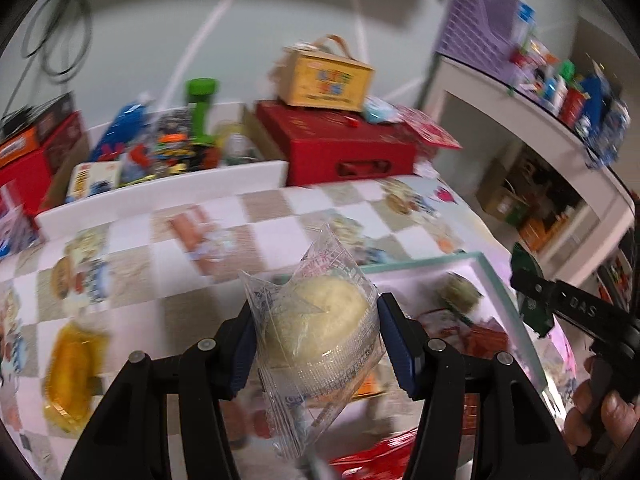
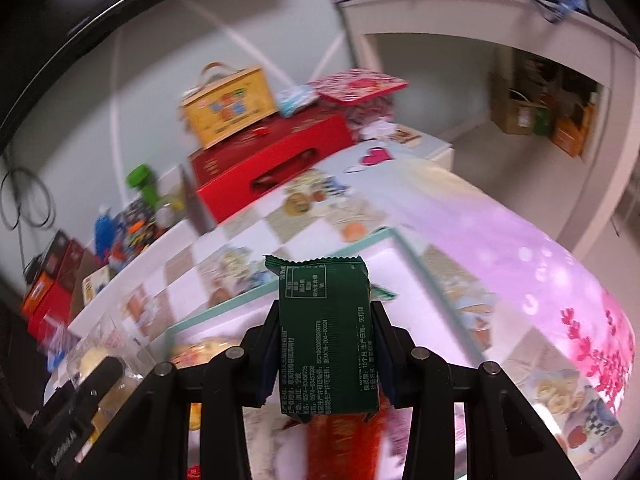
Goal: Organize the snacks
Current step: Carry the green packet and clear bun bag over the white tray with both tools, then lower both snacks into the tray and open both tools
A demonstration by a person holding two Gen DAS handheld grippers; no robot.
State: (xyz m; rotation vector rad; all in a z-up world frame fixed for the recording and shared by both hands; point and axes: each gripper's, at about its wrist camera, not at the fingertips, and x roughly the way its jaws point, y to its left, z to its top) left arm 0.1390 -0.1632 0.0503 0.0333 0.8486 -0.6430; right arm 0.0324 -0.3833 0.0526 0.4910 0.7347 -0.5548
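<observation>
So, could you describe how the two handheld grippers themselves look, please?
Both are alike. The left gripper and the right gripper have matte black linkage arms joined by round silver pins, ending in dark blue ribbed pads. The left wrist view also shows the right gripper's black body with white lettering and a green circuit board.

right claw body: "DAS" | green packet: small Chinese print, "SC", "0574" | other labels blurred
</observation>
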